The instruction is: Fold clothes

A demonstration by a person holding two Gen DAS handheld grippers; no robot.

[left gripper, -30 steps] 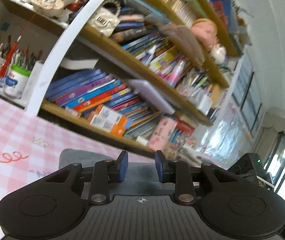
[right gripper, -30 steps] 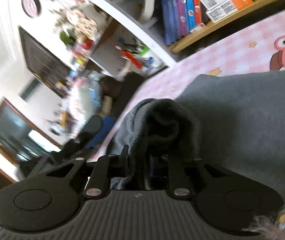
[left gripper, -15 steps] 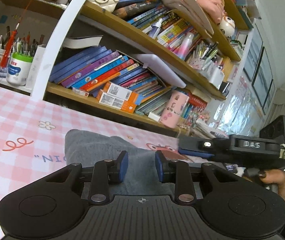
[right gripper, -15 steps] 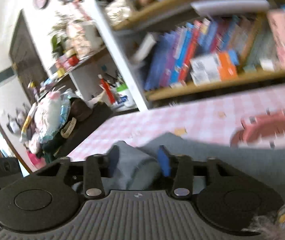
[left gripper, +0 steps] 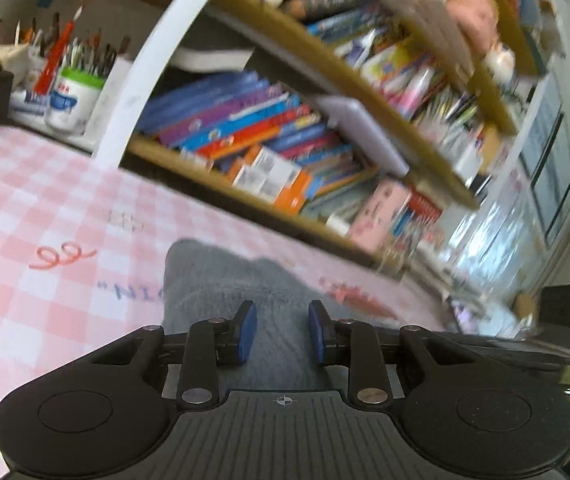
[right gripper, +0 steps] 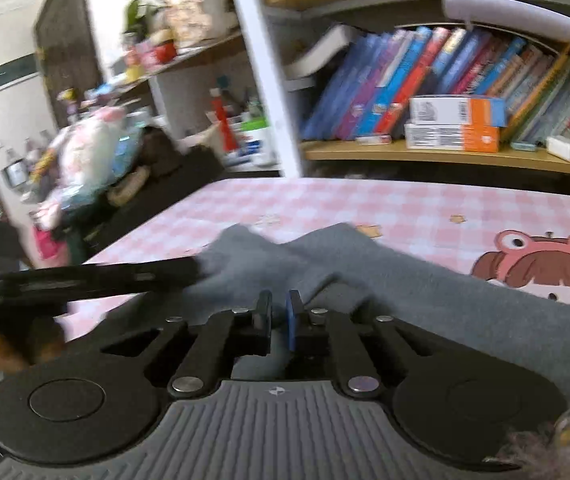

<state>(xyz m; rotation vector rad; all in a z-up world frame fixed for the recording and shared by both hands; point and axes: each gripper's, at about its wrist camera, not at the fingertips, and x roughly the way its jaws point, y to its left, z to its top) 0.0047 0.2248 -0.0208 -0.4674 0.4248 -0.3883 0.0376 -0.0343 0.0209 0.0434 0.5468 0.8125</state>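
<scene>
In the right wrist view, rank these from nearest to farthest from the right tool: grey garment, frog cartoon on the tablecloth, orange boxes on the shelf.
1. Grey garment: directly beneath and ahead of the right tool.
2. Frog cartoon: on the tablecloth, ahead to the right.
3. Orange boxes: on the bottom shelf, beyond the table.

**Around the worktop: shelves, books, clutter**

Pink-and-white checked cloth [right gripper: 365, 204] across the worktop, printed with a pink cartoon face [right gripper: 541, 264] at the right and a red squiggle [left gripper: 59, 256] with blue lettering seen from the left wrist. Behind it, a wooden bookshelf [right gripper: 445, 156] on a white upright [right gripper: 263, 68], crammed with leaning books [right gripper: 385, 88] in blue, purple and red. Two white-and-orange boxes [right gripper: 455, 124] stacked on the lowest board, a pink box [left gripper: 377, 216] further along. White tub [left gripper: 71, 100] stuffed with pens and brushes in the left bay. Pink plush toy [left gripper: 473, 20] on an upper board. Heap of soft bags and toys [right gripper: 89, 160] off the worktop's far left, blurred.
</scene>
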